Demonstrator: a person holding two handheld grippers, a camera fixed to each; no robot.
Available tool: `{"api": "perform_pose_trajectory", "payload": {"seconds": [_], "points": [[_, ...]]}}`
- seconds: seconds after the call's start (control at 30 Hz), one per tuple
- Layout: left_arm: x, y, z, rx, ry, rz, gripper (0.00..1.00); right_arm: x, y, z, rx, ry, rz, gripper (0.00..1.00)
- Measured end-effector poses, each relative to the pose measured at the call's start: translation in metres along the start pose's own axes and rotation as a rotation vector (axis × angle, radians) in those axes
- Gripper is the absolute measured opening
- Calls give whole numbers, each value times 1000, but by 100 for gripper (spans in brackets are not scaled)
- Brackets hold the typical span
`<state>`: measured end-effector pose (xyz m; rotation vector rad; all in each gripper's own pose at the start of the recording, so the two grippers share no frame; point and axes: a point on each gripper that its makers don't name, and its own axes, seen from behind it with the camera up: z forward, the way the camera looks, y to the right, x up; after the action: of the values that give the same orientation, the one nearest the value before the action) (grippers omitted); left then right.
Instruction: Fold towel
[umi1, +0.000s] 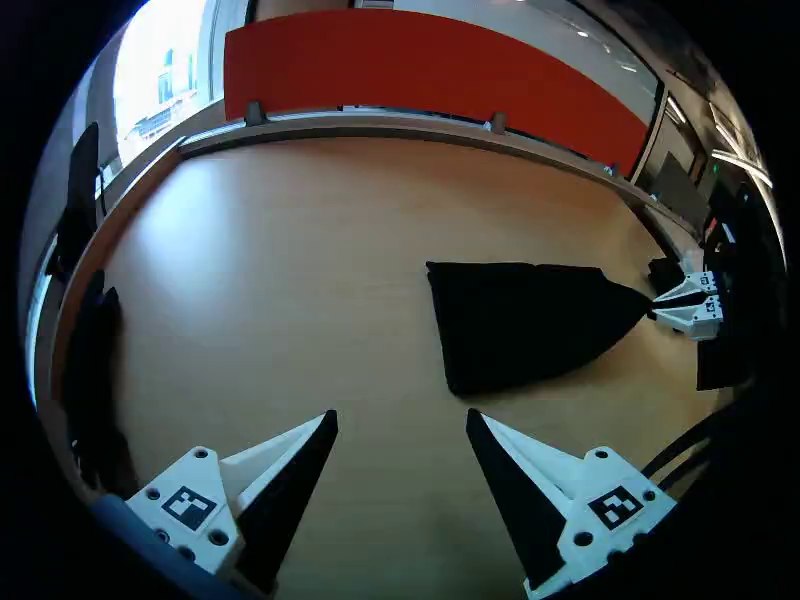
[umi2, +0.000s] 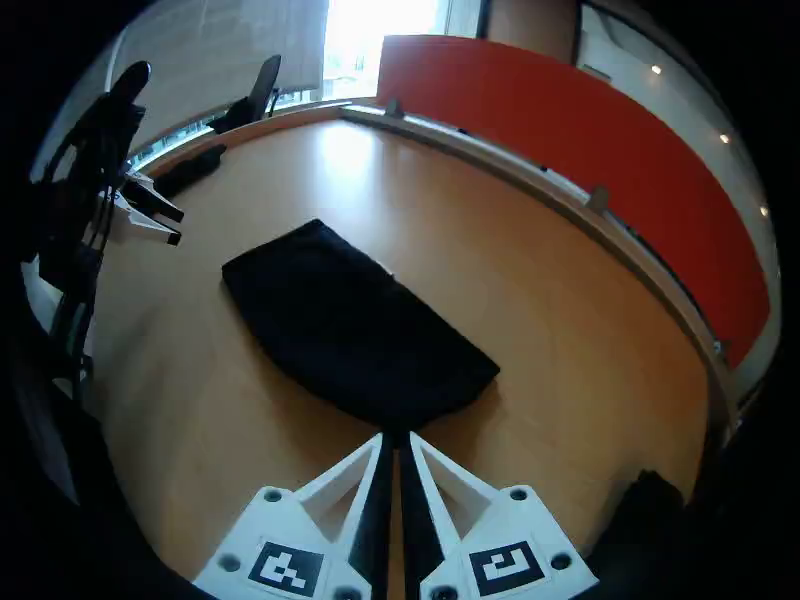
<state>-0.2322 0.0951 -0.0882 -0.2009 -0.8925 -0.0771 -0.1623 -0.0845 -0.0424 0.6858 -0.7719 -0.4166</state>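
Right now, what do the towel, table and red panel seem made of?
The towel looks like soft matte black cloth: it lies limp and pulls to a point at the right gripper. The table looks like wood or laminate, smooth, with soft glare. The red panel is flat and matte; material unclear.

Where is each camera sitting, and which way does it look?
Left gripper view: rides on the left gripper, fingers open, facing across the wooden table to the black towel and red screen.
Right gripper view: rides on the right gripper, pinching the towel's near edge, facing along the table toward a window.
Shared: towel, table, red screen; each sees the other gripper farther off.
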Motion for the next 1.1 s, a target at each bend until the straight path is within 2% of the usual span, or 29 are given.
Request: {"api": "perform_pose_trajectory", "payload": {"seconds": [0.4, 0.7, 0.9, 1.1], "points": [[1, 2, -3, -1, 6, -1, 96, 57, 20, -35, -56, 84, -95, 4], [3, 4, -5, -2, 12, -3, 96, 74, 33, -57, -90, 115, -130, 4], [3, 5, -6, -2, 14, -4, 96, 74, 35, -60, -94, 118, -134, 4], [3, 7, -6, -3, 15, -2, 95, 74, 28, -56, -79, 119, -139, 4]]}}
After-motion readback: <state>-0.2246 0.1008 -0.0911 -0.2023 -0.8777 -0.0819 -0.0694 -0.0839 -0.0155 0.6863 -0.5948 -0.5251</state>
